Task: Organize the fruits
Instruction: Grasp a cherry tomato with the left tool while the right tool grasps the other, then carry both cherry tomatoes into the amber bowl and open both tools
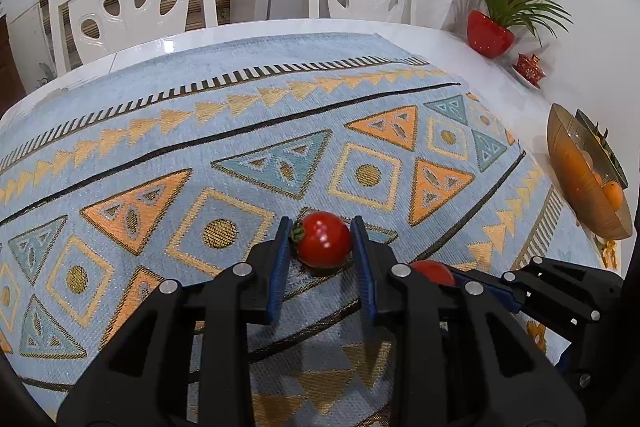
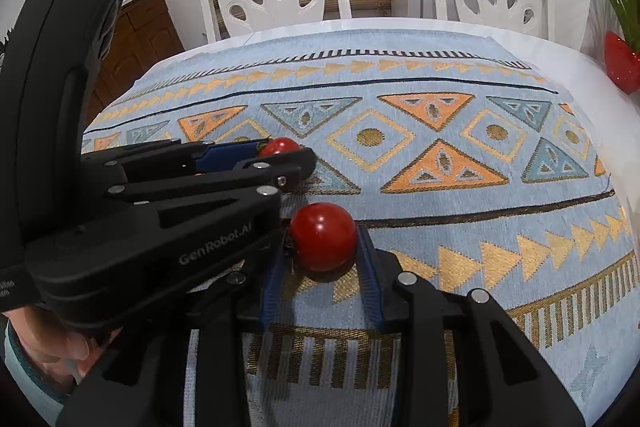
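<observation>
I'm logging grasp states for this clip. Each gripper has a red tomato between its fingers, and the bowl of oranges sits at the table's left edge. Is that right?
Not quite. The bowl holding the oranges sits at the table's right edge, as the left wrist view shows. The rest holds: the left gripper brackets a red tomato, and the right gripper brackets another tomato.

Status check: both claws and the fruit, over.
Left claw around a tomato on the cloth. Right claw around a second tomato. Bowl far right, path clear.
</observation>
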